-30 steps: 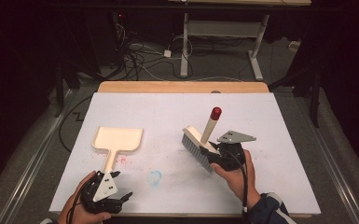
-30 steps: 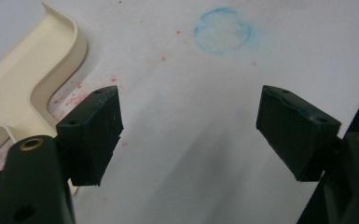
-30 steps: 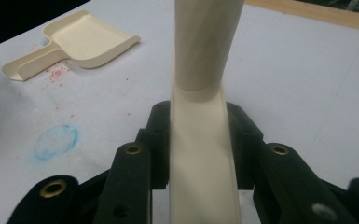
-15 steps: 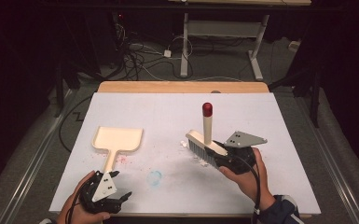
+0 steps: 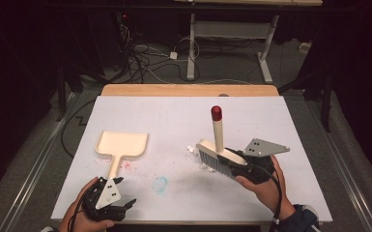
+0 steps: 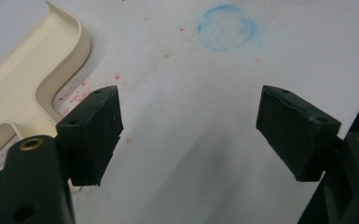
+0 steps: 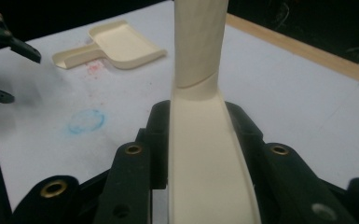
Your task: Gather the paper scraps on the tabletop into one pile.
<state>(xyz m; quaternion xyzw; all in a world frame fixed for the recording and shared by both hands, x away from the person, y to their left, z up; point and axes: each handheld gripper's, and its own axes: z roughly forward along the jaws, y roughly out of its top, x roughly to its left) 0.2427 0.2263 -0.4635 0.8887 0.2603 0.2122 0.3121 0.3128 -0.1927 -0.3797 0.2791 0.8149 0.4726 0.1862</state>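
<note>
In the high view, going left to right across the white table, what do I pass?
Left tongs → cream dustpan → blue smudge → brush → right tongs, shut on the brush.

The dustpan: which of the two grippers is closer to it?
Left. The left gripper sits open just beside the dustpan handle's end; the right gripper, across the table, grips the brush.

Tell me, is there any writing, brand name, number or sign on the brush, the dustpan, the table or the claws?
None that can be read.
The brush, the dustpan and the white table bear no lettering.
The blue ring and red specks on the table are smudges, not signs.
The grey plates on the left claw and right claw show holes alone.
</note>
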